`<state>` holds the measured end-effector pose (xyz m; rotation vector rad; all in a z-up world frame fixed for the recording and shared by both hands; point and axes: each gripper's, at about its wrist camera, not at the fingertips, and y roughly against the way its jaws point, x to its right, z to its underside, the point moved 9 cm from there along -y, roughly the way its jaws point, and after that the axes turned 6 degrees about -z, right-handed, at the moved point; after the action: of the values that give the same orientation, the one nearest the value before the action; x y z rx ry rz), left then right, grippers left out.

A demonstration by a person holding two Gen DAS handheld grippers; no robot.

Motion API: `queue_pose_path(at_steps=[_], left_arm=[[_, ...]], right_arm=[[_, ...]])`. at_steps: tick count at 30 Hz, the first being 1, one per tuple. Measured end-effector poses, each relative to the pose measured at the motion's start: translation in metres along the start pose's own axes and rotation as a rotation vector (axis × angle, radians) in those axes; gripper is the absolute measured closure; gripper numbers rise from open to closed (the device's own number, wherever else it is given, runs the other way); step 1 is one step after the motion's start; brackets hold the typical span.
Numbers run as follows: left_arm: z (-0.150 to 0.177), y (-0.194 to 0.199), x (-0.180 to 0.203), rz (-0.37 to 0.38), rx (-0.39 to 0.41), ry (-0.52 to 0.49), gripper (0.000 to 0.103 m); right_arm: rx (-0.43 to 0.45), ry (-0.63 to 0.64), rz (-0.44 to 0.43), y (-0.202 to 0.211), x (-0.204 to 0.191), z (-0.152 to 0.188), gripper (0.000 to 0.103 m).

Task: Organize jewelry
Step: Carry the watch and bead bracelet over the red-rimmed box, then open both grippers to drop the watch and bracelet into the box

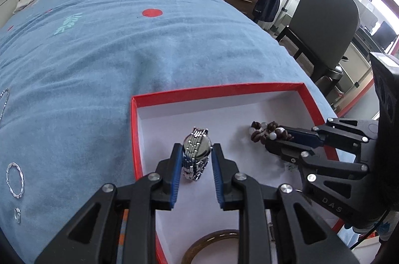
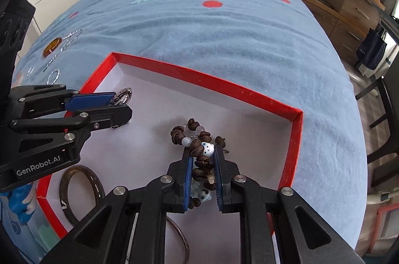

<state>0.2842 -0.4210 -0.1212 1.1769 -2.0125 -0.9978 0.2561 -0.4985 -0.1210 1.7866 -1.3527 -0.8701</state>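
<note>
Left gripper (image 1: 195, 156): jaws pinching a silver watch (image 1: 196, 148) with a metal link band, the case caught between the blue pads and the folded band hanging below it over the white floor of the box. Right gripper (image 2: 202, 159): jaws closed on a bead bracelet (image 2: 199, 151) of dark brown, coffee-bean-shaped beads mixed with pale round ones; part of the strand bunches beyond the fingertips and part trails back between the pads. Both grippers point steeply down into the same red-rimmed box (image 1: 219, 90), the left one at the box's left side, the right one nearer its far right corner; in the left wrist view the right gripper enters from the right edge with the beads at its tip.

Inside the box, toward its near edge, lie a dark brown bangle (image 2: 82, 191) and, partly hidden under the right gripper, a thinner dark ring (image 2: 183, 242).

The box rests on a bed covered by a blue blanket (image 1: 124, 44) with red dots. On the blanket left of the box lie a twisted silver bangle (image 1: 15, 180), a small ring (image 1: 18, 214), a silver chain (image 2: 63, 47) and an amber disc (image 2: 51, 46). A grey chair (image 1: 324, 22) stands beside the bed.
</note>
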Motion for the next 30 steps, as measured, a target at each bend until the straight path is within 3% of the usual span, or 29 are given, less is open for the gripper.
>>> queue_pose_path(at_steps=[10, 18, 21, 24, 30], left_arm=[[0.003, -0.005, -0.001, 0.002, 0.000, -0.049, 0.079], [0.004, -0.004, 0.002, -0.010, 0.014, -0.090, 0.079], [0.004, -0.003, 0.004, -0.007, 0.016, -0.096, 0.079], [0.004, -0.001, 0.004, 0.004, 0.019, -0.093, 0.079], [0.003, 0.006, 0.007, 0.030, 0.017, -0.084, 0.075]], right_arm=[[-0.047, 0.123, 0.001, -0.004, -0.007, 0.000, 0.088], [-0.067, 0.152, -0.008, -0.004, -0.007, -0.002, 0.087], [-0.068, 0.159, 0.000, -0.005, -0.008, -0.003, 0.082], [-0.066, 0.160, 0.021, -0.004, -0.005, -0.003, 0.065], [-0.074, 0.148, 0.032, 0.002, -0.001, -0.002, 0.064]])
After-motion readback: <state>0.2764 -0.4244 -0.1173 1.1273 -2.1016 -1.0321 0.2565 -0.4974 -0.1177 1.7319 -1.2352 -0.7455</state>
